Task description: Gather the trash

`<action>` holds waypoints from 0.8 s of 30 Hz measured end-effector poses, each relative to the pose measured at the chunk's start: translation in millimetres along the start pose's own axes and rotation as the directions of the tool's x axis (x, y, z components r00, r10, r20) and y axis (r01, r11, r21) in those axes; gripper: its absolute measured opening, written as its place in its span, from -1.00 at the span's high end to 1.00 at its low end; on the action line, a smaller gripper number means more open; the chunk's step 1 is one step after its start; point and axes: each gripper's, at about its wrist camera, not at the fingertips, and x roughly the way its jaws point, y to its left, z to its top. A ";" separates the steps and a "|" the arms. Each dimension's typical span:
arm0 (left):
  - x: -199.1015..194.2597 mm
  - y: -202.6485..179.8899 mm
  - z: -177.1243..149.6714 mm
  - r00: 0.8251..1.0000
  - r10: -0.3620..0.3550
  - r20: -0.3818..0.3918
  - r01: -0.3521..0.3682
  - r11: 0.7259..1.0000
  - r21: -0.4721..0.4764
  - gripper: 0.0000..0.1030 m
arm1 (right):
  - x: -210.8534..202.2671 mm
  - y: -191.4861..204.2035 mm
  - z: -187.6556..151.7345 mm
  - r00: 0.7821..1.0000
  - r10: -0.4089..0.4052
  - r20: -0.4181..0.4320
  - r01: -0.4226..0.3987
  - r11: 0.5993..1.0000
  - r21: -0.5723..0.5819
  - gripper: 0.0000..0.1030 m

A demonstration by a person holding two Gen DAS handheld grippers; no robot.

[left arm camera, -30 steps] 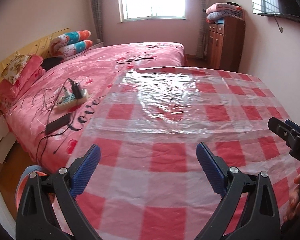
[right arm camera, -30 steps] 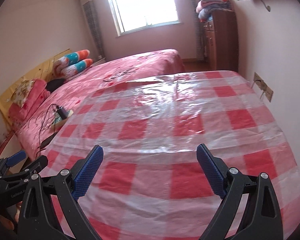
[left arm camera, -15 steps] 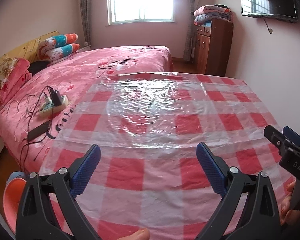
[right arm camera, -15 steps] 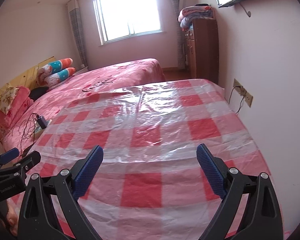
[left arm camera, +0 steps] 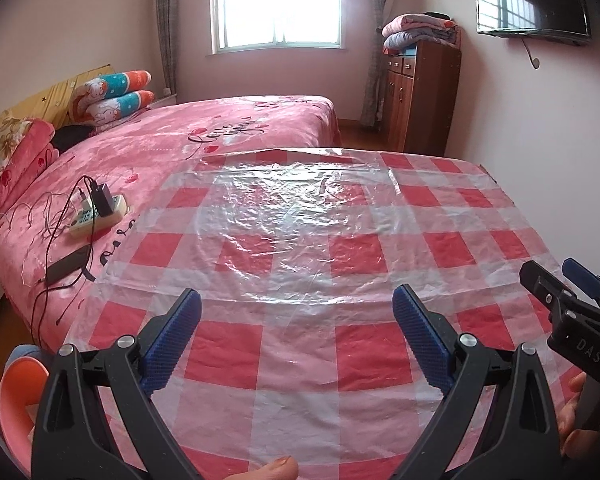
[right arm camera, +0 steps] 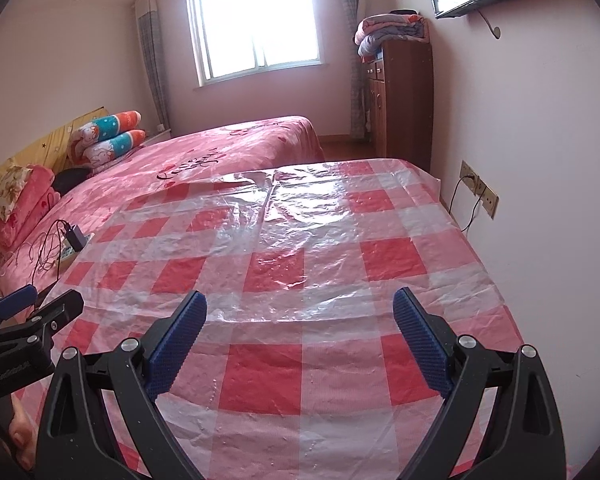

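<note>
Trash isn't visible — checkered plastic sheet [left arm camera: 300,264] beside pink bed [left arm camera: 172,160]; both grippers [left arm camera: 296,320] [right arm camera: 300,322] gape wide, holding nothing.

- The left gripper [left arm camera: 296,308] is filling the bottom of the left wrist view, its two black arms spreading wide, with the blue-padded fingertips [left arm camera: 414,320] standing far apart and gripping nothing.
- The right gripper [right arm camera: 300,312] is posing the same way at the bottom of the right wrist view, jaws gaping, nothing between them.
- Each gripper is poking into the other's view at the lower edge.
- A fingertip [left arm camera: 276,469] is showing at bottom center.
</note>
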 end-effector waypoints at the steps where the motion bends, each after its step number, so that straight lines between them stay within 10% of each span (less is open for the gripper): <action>1: 0.4 -0.1 -0.2 1.000 0.001 -0.002 -0.001 1.000 -0.002 -0.88 | 0.7 -0.2 -0.1 1.000 0.001 -0.002 -0.001 1.000 -0.001 -0.81; 16: 21.9 -1.4 -3.5 0.998 -0.025 -0.049 0.024 0.999 -0.026 -0.88 | 14.6 0.5 -3.0 0.998 0.005 -0.064 -0.005 1.000 0.001 -0.81; 24: 62.0 -4.1 -9.9 0.981 0.006 -0.195 -0.017 0.998 -0.057 -0.88 | 46.4 -3.1 -6.2 0.974 -0.028 -0.227 0.032 0.999 0.011 -0.84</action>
